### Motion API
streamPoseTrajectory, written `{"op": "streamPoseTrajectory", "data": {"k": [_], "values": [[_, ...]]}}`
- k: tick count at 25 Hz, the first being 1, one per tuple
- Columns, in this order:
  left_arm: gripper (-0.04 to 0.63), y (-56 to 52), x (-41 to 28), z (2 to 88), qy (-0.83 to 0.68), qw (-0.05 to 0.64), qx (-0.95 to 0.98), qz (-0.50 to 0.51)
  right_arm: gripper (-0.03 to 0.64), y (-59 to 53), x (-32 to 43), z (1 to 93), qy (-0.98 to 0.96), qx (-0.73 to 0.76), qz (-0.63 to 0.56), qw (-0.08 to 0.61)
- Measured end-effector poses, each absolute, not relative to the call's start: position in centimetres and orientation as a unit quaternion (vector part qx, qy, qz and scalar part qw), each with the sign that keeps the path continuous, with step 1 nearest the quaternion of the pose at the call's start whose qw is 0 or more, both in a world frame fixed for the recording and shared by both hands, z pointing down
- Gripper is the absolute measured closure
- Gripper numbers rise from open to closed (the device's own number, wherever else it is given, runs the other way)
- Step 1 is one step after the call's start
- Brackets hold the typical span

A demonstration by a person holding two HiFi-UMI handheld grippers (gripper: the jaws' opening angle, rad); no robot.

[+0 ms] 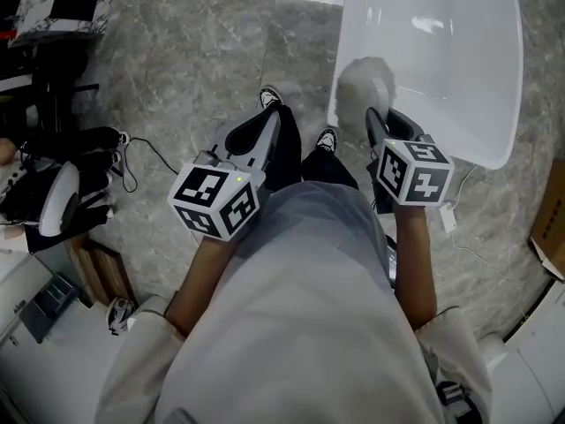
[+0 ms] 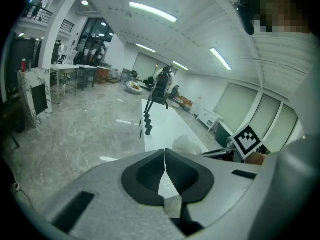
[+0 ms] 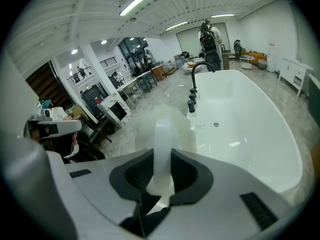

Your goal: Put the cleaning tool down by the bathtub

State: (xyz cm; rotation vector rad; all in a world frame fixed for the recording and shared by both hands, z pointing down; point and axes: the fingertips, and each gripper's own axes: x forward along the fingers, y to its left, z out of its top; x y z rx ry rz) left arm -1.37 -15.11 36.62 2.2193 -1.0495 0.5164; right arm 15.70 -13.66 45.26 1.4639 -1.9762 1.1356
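The cleaning tool is a fluffy white duster head (image 1: 364,82) on a pale flat handle (image 3: 162,149). My right gripper (image 1: 377,129) is shut on that handle, and the head hangs over the near rim of the white bathtub (image 1: 459,60). In the right gripper view the handle stands upright between the pads of the gripper (image 3: 161,156), with the tub (image 3: 245,124) beyond it. My left gripper (image 1: 265,124) hovers over the floor left of the tub. Its jaws (image 2: 164,171) are shut with nothing between them. The left gripper view also shows the duster (image 2: 187,145).
A black faucet (image 3: 192,91) stands at the tub's far end. Black bags and a white device (image 1: 53,193) lie on the floor at the left, with a cable (image 1: 146,148) trailing from them. A cardboard box (image 1: 552,219) sits at the right edge. The person's shoes (image 1: 269,95) are by the tub.
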Motion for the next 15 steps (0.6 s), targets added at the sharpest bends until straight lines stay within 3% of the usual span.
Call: {"op": "streamPoseTrajectory", "data": {"k": [15], "values": [[0.586, -16.3, -3.6, 37.0, -0.415, 0.318, 0.831, 0.193, 0.549, -15.1, 14.2, 49.2, -0.703, 0.509, 0.433, 0.243]]}}
